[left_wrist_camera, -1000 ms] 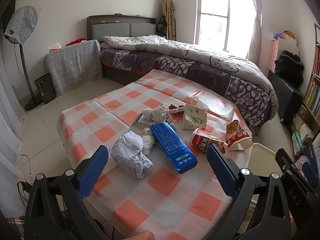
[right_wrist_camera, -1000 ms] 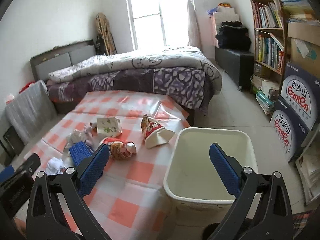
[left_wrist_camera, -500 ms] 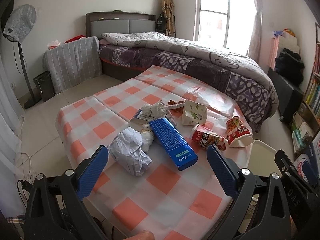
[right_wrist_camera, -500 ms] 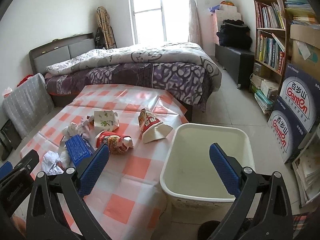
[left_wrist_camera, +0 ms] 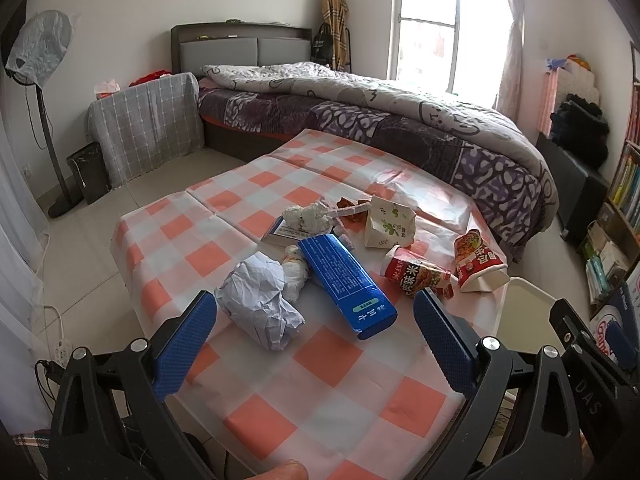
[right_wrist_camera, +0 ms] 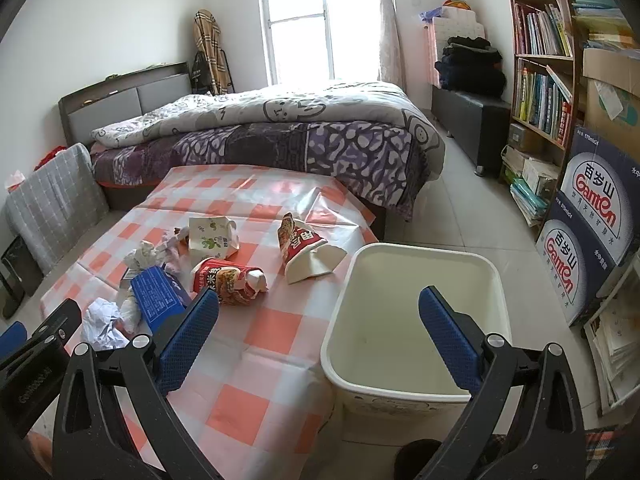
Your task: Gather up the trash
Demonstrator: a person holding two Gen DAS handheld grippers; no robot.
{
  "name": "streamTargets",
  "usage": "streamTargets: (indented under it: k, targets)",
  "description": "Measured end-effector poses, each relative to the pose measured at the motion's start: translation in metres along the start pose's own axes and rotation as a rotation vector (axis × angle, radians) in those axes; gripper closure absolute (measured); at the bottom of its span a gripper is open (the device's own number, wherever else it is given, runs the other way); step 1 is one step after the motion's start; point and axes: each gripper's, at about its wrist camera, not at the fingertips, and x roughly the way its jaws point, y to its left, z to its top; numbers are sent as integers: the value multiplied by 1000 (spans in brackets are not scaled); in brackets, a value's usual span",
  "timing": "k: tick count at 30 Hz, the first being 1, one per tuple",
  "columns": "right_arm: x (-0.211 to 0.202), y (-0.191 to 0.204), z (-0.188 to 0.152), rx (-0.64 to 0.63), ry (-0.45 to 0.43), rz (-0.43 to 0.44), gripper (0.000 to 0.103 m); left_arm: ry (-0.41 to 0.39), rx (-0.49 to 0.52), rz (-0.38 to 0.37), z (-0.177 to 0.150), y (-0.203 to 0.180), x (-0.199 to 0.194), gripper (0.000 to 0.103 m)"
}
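Left claw (left_wrist_camera: 314, 308) and right claw (right_wrist_camera: 318, 308) gape wide, both empty, poised over the desk (left_wrist_camera: 332, 384). Crumpled paper (left_wrist_camera: 260, 306) and blue box (left_wrist_camera: 346, 284) lie at 12 o'clock; the empty bin (right_wrist_camera: 416, 320) waits alongside for drops.

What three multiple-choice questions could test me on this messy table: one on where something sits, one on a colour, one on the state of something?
1. Where is the bin?
A. on the bed
B. beside the table's right edge
C. under the window

2. What colour is the long box?
A. blue
B. green
C. yellow

3. What state is the left hand-held gripper in?
A. shut on paper
B. open, holding nothing
C. shut on the box

Answers:
1 B, the bin stands on the floor against the table.
2 A, its top face is blue.
3 B, its fingers stand wide apart above the crumpled paper.
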Motion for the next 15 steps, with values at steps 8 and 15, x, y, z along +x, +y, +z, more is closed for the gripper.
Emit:
streamTargets:
  k: [8,15]
  targets:
    - [0,-1,-1,1,1,3,7,2,0,0,0,0,0,7]
    - [1,0,-1,0,3,3,7,2,2,0,0,0,0,7]
